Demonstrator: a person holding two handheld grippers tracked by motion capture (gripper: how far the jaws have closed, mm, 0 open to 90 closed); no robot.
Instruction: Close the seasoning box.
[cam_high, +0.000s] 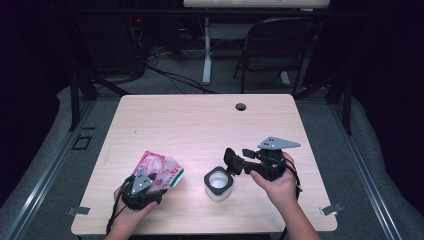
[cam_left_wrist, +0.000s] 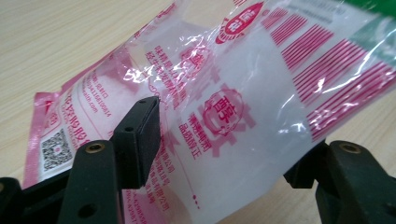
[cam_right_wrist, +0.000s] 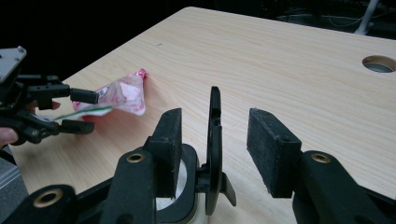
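Pale wood-grain table carries everything, and its near edge serves as the landmark. Far from that edge, a round cable hole sits near the back rim; between the hole and the work lies bare board with open room. Beyond the back rim, a dark folding chair and floor cables are dim and hard to make out.

Close to the near edge, toward its left end, lies a crinkled clear plastic bag with pink print and white powder inside. Its green corner is cut off in the left gripper view, and the small print is too blurred to read. The left gripper straddles the bag's near end: its jaws stand apart, one above the film and one below, and whether the pads press on it I cannot tell.

Right of the bag, at about the same distance from the near edge, stands a small round jar with a black hinged lid flipped up and white contents. The right gripper has its jaws spread to either side of the raised lid, not touching it; the lid hides part of the jar's mouth.
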